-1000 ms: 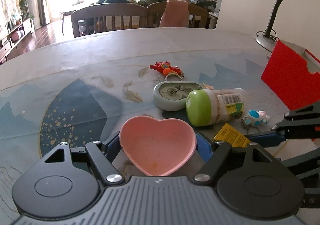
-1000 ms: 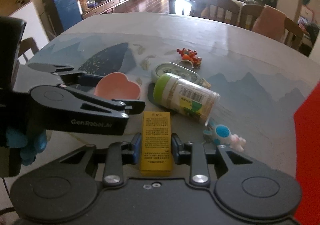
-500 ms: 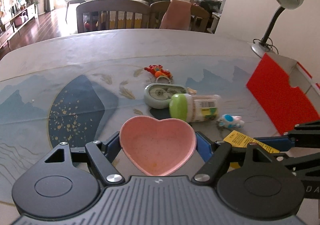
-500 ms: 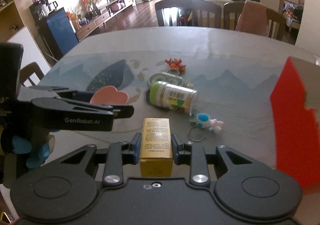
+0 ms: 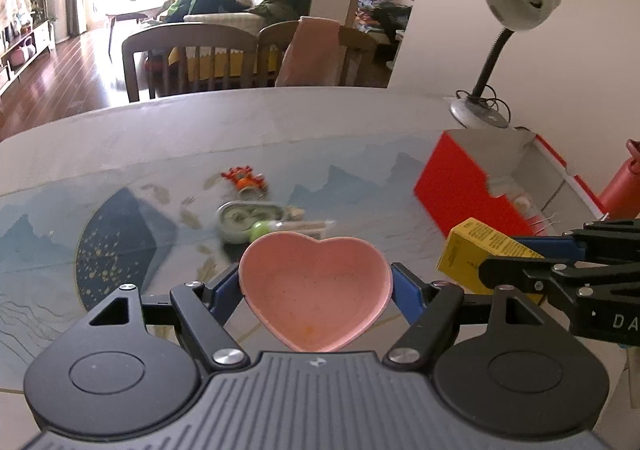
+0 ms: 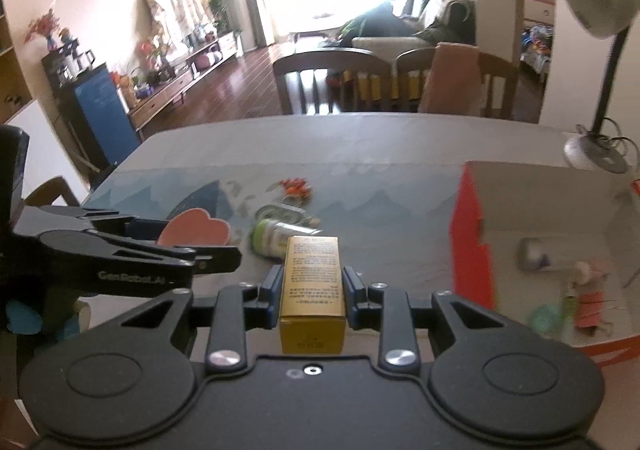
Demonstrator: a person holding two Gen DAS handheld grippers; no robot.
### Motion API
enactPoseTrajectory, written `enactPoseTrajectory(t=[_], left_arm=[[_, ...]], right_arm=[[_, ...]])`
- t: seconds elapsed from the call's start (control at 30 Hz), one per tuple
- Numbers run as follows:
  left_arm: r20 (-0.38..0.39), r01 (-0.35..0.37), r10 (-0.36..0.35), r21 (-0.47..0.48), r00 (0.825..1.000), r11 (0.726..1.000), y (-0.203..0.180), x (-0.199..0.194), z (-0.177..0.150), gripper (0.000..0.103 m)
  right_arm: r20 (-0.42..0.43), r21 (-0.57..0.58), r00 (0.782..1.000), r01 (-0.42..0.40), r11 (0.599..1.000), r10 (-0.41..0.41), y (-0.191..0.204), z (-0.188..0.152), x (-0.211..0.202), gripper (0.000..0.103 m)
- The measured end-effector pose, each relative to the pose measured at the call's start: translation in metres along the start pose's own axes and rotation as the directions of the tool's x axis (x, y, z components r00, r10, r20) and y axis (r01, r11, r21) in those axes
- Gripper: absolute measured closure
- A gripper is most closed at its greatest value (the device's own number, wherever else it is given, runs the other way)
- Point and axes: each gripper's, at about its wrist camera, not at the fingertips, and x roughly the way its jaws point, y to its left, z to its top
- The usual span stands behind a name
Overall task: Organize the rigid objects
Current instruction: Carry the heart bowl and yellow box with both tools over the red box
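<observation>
My left gripper (image 5: 316,286) is shut on a pink heart-shaped dish (image 5: 314,292), held above the table; the same dish (image 6: 194,230) shows at the left of the right wrist view. My right gripper (image 6: 312,286) is shut on a yellow box (image 6: 313,282), also lifted; that box (image 5: 484,250) appears at the right of the left wrist view. A red open carton (image 6: 472,242) with several small items inside stands to the right. On the table lie a green-capped bottle (image 6: 272,240), a pale green tin (image 5: 244,215) and an orange toy (image 5: 244,177).
A grey desk lamp (image 5: 516,1) stands behind the red carton (image 5: 460,189). Wooden chairs (image 5: 192,57) line the table's far edge. The patterned tablecloth (image 5: 120,217) spreads to the left. A red bottle (image 5: 624,185) is at the right edge.
Both grippers have risen and drawn back from the table with the dish and the yellow box. The red carton's open inside has come into view at the right.
</observation>
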Motion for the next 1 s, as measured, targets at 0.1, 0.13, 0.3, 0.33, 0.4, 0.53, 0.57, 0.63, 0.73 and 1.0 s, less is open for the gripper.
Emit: enactPoseTrajectory(t=[0.1, 0.13, 0.3, 0.33, 0.4, 0.53, 0.57, 0.63, 0.73, 1.0], left_arm=[[0.005, 0.008, -0.008, 0.009, 1.0, 1.0, -0.017, -0.004, 0.007, 0.025], [0.006, 0.011, -0.011, 0.014, 1.0, 1.0, -0.023, -0.005, 0.009, 0.025], [0.01, 0.048, -0.048, 0.03, 0.999, 0.998, -0.057, -0.005, 0.021, 0.025], [0.011, 0.053, -0.054, 0.035, 0.999, 0.998, -0.064, -0.004, 0.022, 0.025], [0.008, 0.068, -0.069, 0.05, 0.998, 0.996, -0.08, -0.002, 0.026, 0.025], [-0.001, 0.087, -0.087, 0.078, 0.996, 0.993, -0.111, 0.005, 0.03, 0.025], [-0.003, 0.092, -0.092, 0.082, 0.996, 0.992, -0.117, 0.007, 0.031, 0.025], [-0.011, 0.099, -0.099, 0.094, 0.995, 0.991, -0.133, 0.012, 0.033, 0.025], [-0.021, 0.107, -0.105, 0.114, 0.994, 0.988, -0.155, 0.02, 0.036, 0.025], [-0.061, 0.126, -0.118, 0.144, 0.991, 0.982, -0.202, 0.053, 0.045, 0.025]], right_arm=[[0.023, 0.007, 1.0, 0.019, 1.0, -0.019, -0.015, 0.003, -0.012, 0.074], [0.028, 0.01, 0.999, 0.024, 1.0, -0.024, -0.02, 0.004, -0.014, 0.074], [0.055, 0.028, 0.998, 0.042, 0.999, -0.044, -0.048, 0.005, -0.028, 0.074], [0.058, 0.03, 0.997, 0.045, 0.999, -0.047, -0.052, 0.005, -0.03, 0.074], [0.066, 0.035, 0.996, 0.053, 0.998, -0.055, -0.064, 0.005, -0.034, 0.074], [0.077, 0.048, 0.995, 0.063, 0.997, -0.067, -0.087, 0.003, -0.042, 0.074], [0.079, 0.05, 0.994, 0.067, 0.997, -0.07, -0.093, 0.003, -0.043, 0.074], [0.082, 0.058, 0.994, 0.071, 0.996, -0.076, -0.105, 0.002, -0.045, 0.074], [0.088, 0.067, 0.992, 0.081, 0.994, -0.087, -0.123, 0.0, -0.05, 0.074], [0.083, 0.093, 0.988, 0.124, 0.988, -0.132, -0.172, -0.004, -0.051, 0.074]])
